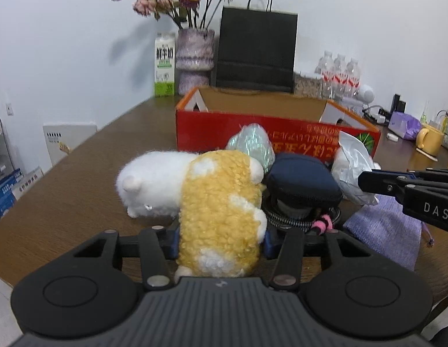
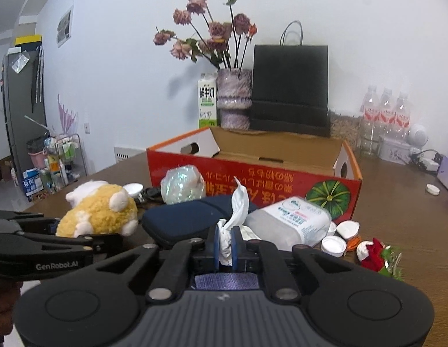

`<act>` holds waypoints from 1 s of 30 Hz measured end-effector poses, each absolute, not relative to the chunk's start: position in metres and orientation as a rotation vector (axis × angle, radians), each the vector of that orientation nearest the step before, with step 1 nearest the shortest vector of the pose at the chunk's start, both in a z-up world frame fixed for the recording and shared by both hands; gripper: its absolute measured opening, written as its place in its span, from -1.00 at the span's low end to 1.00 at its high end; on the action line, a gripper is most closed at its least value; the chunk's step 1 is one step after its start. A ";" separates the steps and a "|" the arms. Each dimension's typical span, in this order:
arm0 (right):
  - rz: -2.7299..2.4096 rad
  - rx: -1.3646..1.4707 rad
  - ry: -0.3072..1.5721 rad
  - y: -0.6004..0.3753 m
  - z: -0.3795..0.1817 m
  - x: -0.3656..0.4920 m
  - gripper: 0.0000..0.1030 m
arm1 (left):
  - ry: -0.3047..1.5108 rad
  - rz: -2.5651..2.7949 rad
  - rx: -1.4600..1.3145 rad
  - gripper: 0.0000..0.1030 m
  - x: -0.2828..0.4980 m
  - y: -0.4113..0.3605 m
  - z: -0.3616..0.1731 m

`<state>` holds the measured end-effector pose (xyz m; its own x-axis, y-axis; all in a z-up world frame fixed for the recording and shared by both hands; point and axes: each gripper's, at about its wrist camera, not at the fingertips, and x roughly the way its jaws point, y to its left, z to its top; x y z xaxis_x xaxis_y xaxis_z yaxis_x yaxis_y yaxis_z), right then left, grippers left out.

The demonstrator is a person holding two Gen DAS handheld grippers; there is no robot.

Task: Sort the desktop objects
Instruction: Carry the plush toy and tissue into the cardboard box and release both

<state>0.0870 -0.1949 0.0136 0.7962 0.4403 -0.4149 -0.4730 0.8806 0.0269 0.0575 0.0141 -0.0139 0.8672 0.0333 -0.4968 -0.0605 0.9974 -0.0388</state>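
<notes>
A white wall stood behind a brown wooden surface crowded with clutter. A red box, open at the top, sat mid-surface, with a black bag and a vase of dried flowers behind it. In front of the box lay a yellow-and-white plush, a navy pouch just beside it, and a purple cloth to the right. The left tool had its two pads pressed against the plush's sides, gripping it where it lay on the surface. The right tool was pressed together, pinching a crumpled white tissue that rose above the pads, close to the pouch.
</notes>
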 end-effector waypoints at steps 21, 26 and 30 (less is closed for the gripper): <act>0.367 -0.152 0.319 -0.192 0.109 0.199 -0.87 | 0.357 -0.017 0.022 -0.05 0.182 0.010 0.100; 0.310 -0.184 0.402 -0.185 0.105 0.263 -0.87 | 0.490 -0.049 0.013 -0.05 0.261 0.008 0.096; 0.281 -0.217 0.482 -0.178 0.094 0.311 -0.86 | 0.590 -0.066 0.003 -0.05 0.311 0.008 0.082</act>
